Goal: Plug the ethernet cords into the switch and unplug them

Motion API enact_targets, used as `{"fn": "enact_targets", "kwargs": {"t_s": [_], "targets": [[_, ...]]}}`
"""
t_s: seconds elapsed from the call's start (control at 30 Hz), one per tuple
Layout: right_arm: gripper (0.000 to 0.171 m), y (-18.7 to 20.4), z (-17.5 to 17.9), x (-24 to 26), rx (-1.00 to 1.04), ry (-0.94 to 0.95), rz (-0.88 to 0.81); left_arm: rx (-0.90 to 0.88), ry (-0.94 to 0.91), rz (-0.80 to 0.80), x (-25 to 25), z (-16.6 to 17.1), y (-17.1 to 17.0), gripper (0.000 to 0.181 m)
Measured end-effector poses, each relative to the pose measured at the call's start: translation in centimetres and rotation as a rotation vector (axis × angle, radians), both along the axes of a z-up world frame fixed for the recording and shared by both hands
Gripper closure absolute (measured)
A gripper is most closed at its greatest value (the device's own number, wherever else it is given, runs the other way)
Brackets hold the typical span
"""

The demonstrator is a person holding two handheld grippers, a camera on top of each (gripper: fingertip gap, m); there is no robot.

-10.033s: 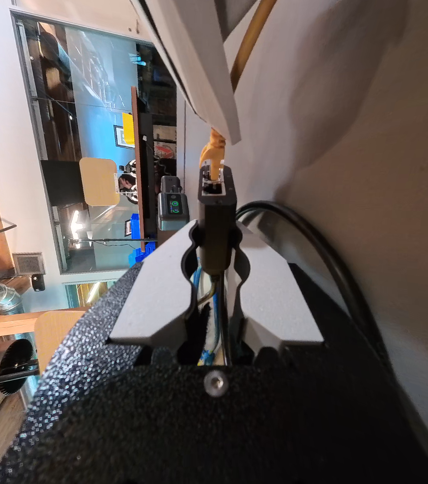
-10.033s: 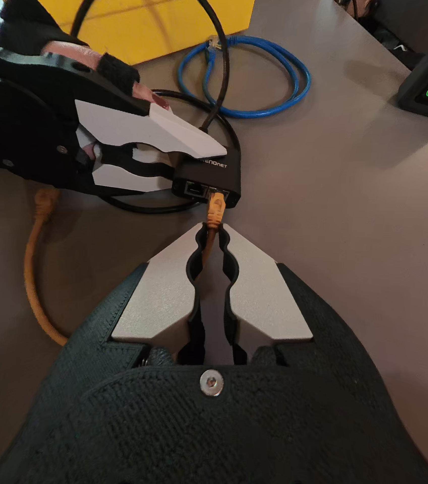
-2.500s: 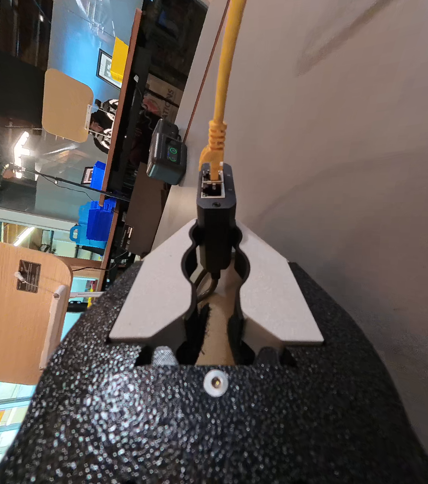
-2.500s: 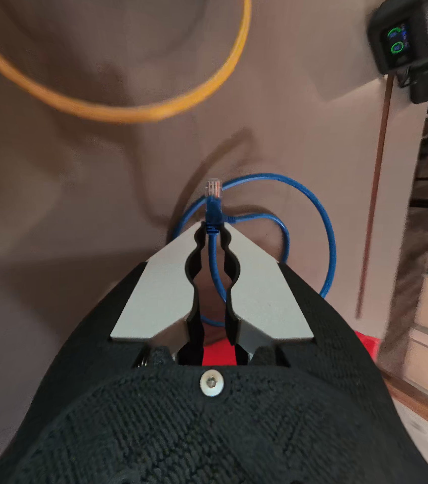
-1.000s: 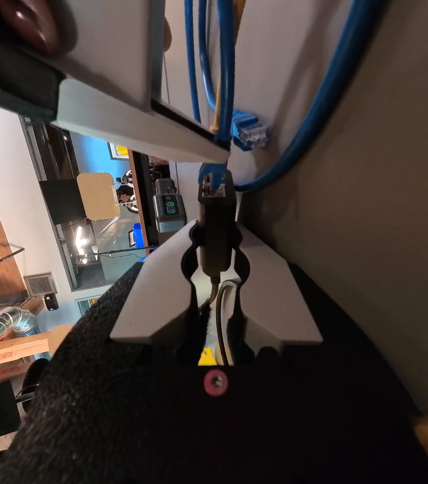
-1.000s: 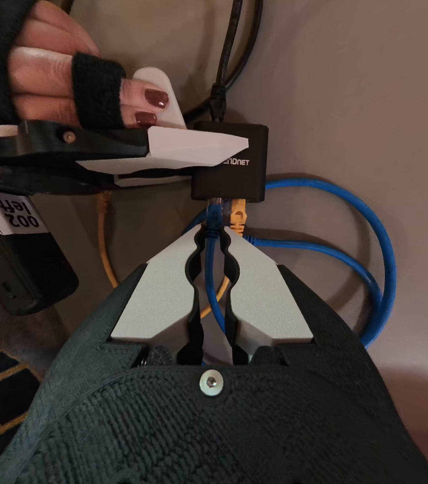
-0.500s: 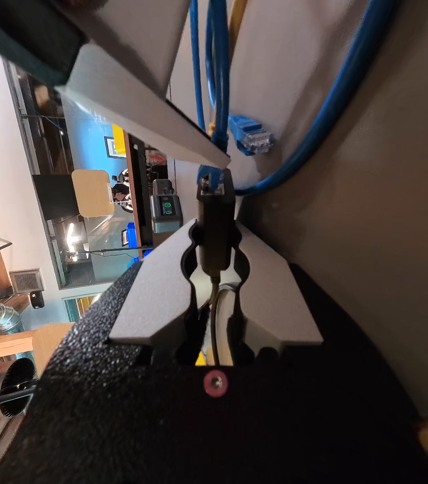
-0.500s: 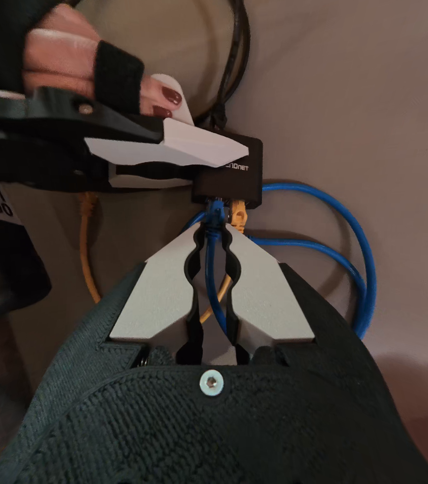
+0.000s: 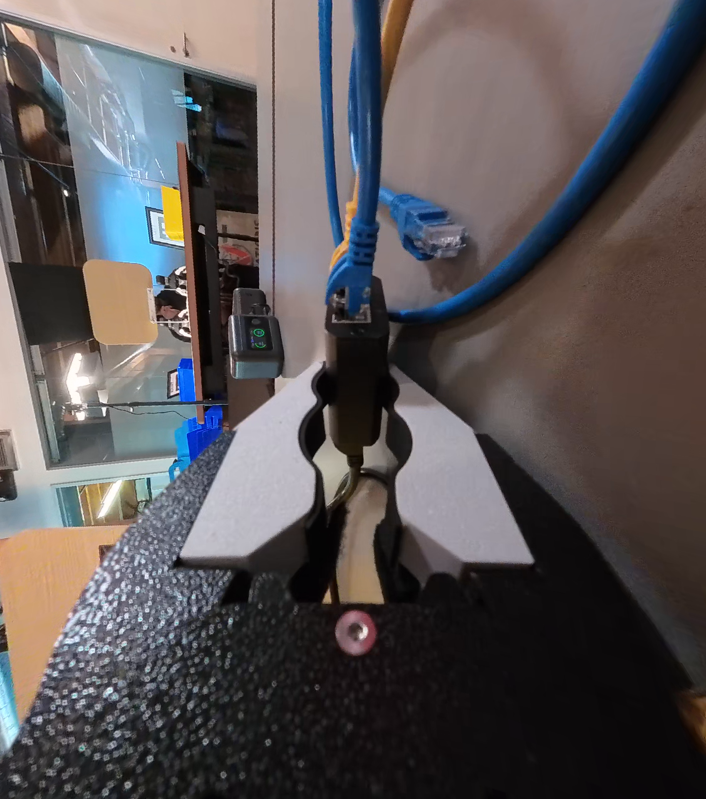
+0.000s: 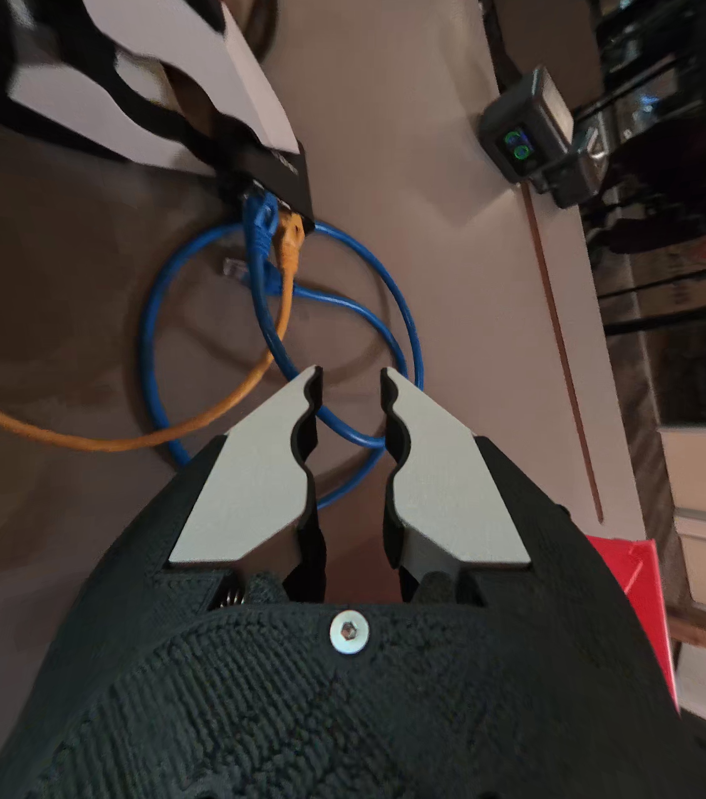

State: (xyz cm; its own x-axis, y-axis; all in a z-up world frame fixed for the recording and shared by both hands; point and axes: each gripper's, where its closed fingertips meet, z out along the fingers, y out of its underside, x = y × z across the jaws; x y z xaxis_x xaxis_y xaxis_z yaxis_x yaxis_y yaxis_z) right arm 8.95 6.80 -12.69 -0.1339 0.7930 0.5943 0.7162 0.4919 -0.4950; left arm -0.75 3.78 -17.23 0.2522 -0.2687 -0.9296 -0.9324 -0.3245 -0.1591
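Observation:
My left gripper (image 9: 355,372) is shut on the small black switch (image 9: 355,346), holding it by its sides. A blue ethernet plug (image 9: 353,276) sits in the switch's port, with an orange plug (image 9: 344,242) in the port beside it. A second blue plug (image 9: 429,229) lies loose on the surface. In the right wrist view the switch (image 10: 273,173) is at the upper left with the blue plug (image 10: 260,220) and orange plug (image 10: 290,233) in it. My right gripper (image 10: 351,376) is open and empty, well back from the switch, above the blue cord loops (image 10: 403,311).
The orange cord (image 10: 126,441) trails off to the left over the grey table. A small grey camera-like device (image 10: 524,129) with green lights stands at the table's far edge; it also shows in the left wrist view (image 9: 256,346). A red object (image 10: 640,605) lies at the right. The gap from one gripper's tips to the other's is roughly 12 cm.
My right gripper has opened, let go of the blue cord and drawn back from the switch. The blue plug stays in the port. My left gripper still holds the switch.

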Motion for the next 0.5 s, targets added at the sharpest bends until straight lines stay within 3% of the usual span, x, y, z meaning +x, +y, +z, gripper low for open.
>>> {"fn": "enact_targets", "kwargs": {"t_s": [0.17, 0.3, 0.5], "targets": [[0.145, 1.4, 0.1, 1.1, 0.047, 0.068, -0.063, -0.004, -0.009, 0.003, 0.3, 0.1, 0.1, 0.159], [0.139, 2.6, 2.2, 1.8, 0.137, 0.179, -0.083, 0.002, -0.062, 0.003, 0.3, 0.4, 0.0, 0.159], [0.128, 3.4, 8.3, 3.5, 0.176, 0.49, -0.089, 0.131, -0.433, -0.001, -0.5, 2.9, -0.2, 0.159]]}}
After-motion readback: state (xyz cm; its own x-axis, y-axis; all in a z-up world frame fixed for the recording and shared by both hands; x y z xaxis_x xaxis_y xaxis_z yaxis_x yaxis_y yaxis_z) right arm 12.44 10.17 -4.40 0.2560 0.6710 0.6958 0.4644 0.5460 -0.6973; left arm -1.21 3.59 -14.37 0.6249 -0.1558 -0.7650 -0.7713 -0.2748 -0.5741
